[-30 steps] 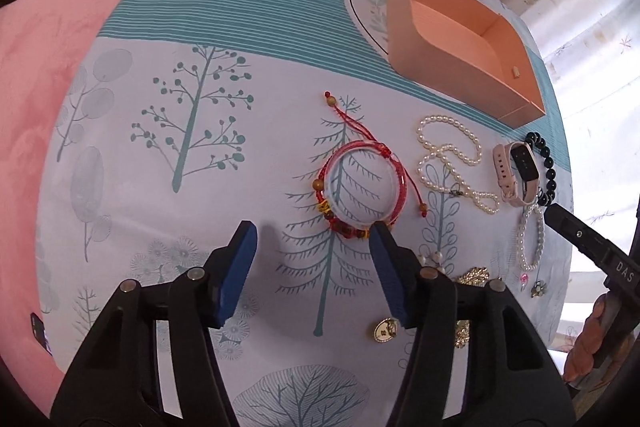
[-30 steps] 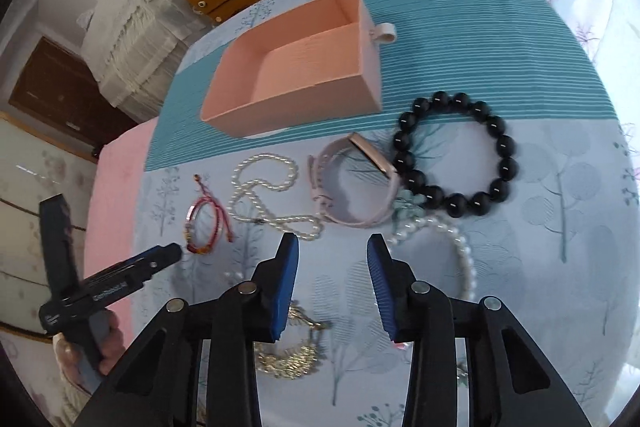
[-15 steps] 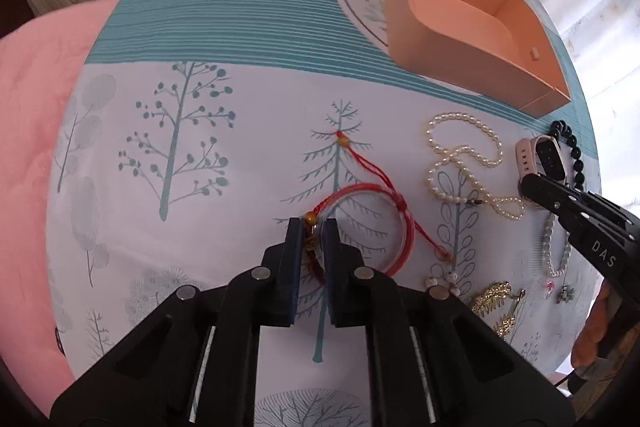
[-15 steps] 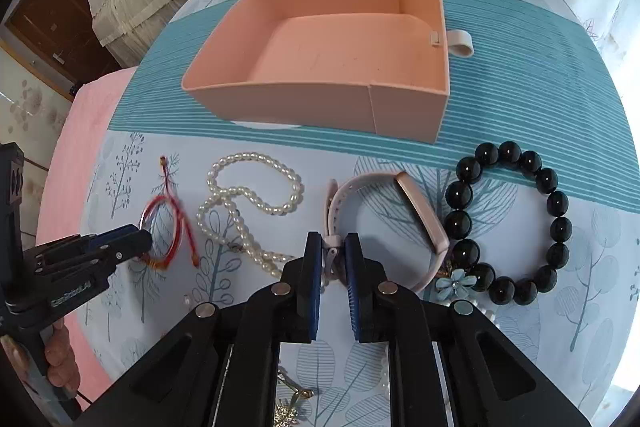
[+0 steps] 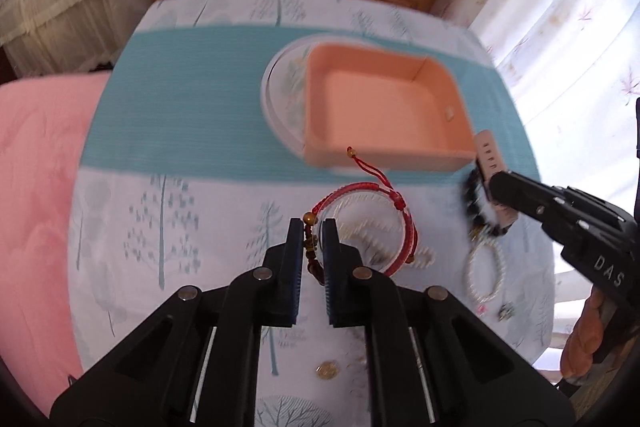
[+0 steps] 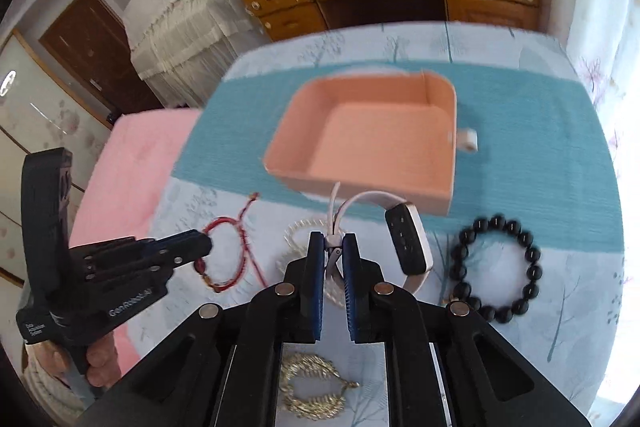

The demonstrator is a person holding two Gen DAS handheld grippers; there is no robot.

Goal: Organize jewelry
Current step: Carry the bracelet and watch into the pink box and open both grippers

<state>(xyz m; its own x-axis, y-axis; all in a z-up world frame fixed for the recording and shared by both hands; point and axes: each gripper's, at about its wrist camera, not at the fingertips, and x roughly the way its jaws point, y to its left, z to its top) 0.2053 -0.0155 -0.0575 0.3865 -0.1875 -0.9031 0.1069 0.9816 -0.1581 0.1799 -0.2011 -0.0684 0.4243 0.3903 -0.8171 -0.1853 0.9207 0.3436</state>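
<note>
The left gripper [image 5: 311, 247] has its blue pads pressed in on the beaded part of a red cord bracelet [image 5: 372, 223], which hangs in a loop ahead of the fingers, lifted off the cloth, its knotted tail reaching toward the box. The right gripper [image 6: 330, 259] is pinching the strap of a pale pink fitness band [image 6: 408, 247] near its clasp, so that the band arches up and its dark screen dangles to the right of the fingers.

Both tools point at the pink box [image 6: 372, 131], an open tray sitting on the teal stripe of the tablecloth [image 5: 180, 99]. In the left view it rests partly over a round white plate [image 5: 280, 95]. As far as I can see the box has nothing in it yet, so the sorting looks barely begun: two pieces are in the air on their way, none delivered.

Plenty is left on the tree-patterned cloth. A black bead bracelet [image 6: 496, 267] lies to the right of the fitness band, well clear of the box. A pearl necklace [image 6: 296, 235] is bunched just behind the right gripper's fingers, partly hidden. A gold leaf brooch [image 6: 316, 383] sits underneath the right gripper's frame, and in the left view a small pearl bracelet [image 5: 484, 271] and a gold coin-like charm [image 5: 327, 371] lie nearer the table's edge. My guess is that each of these needs its own trip after the two held pieces are dropped in.
</note>
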